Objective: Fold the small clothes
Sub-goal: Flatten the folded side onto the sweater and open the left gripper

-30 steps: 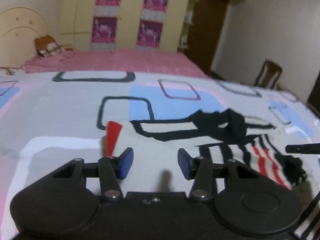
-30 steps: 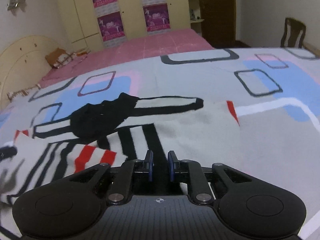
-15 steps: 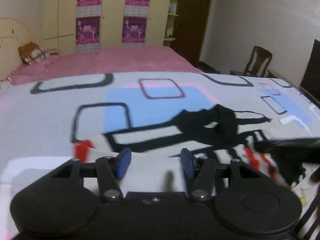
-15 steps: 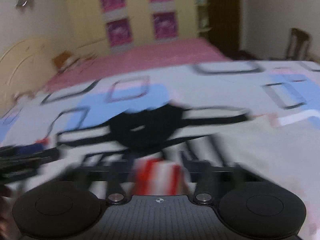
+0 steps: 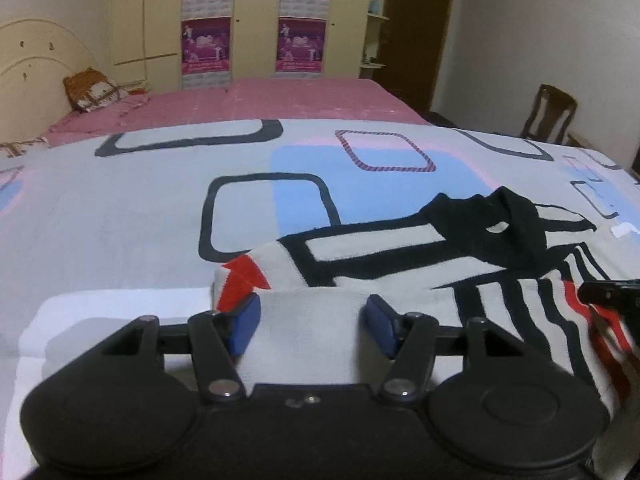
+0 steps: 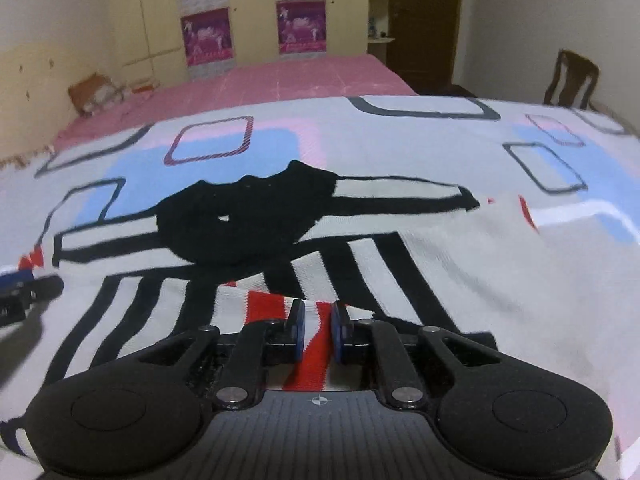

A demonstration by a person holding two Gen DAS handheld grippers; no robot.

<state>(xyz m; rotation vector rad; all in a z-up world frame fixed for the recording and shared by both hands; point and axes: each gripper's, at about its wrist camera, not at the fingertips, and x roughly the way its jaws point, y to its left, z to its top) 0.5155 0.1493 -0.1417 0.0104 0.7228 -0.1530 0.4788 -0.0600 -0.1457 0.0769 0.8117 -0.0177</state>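
On the patterned bedspread, striped garment half doubled over: right gripper pinched on its red-striped edge, carried inward since a second ago, left gripper just widening (cloth between, pads unpressed), fold seemingly midway.

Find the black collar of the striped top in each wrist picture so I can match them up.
Left wrist view: the black collar sits right of centre, beyond the left gripper.
Right wrist view: it sits left of centre, beyond the right gripper.
Shared landmark: the purple posters on the wardrobe.
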